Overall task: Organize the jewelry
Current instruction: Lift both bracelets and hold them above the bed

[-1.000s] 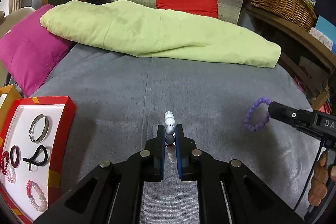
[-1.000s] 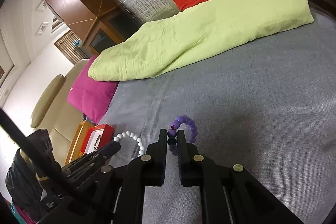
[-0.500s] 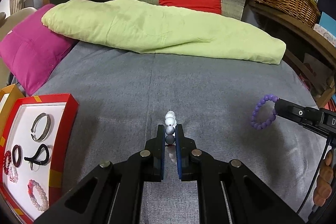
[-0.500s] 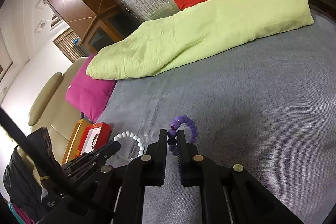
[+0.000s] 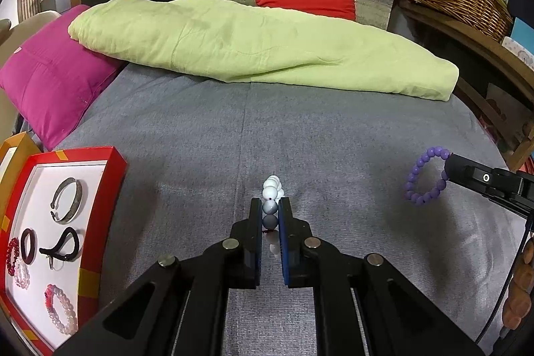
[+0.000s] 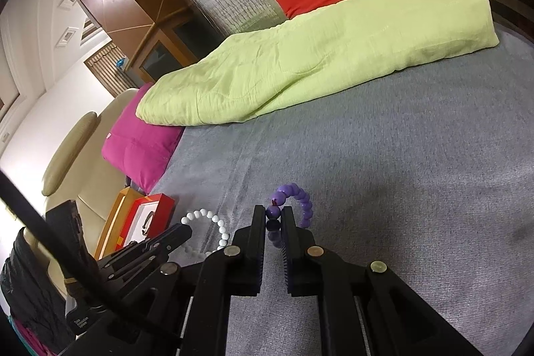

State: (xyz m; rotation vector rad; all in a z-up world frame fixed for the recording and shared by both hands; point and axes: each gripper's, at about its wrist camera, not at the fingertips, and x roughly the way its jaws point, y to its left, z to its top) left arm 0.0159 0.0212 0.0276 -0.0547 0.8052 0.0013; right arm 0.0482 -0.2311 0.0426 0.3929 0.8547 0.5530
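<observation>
Left claw (image 5: 269, 216) pinching a white bead bracelet (image 5: 273, 189) above the grey bed (image 5: 200, 139), red tray (image 5: 110, 189) of bracelets at left, right claw (image 6: 273, 216) squeezed on a purple bead bracelet (image 6: 302, 202) held over the bed, green blanket (image 6: 317, 62) behind

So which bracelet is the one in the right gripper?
Look over the grey bed cover, right of the red tray. The right gripper pinches a ring of round beads, hanging off the cover. It's the purple bracelet; the left gripper pinches a white bracelet.
</observation>
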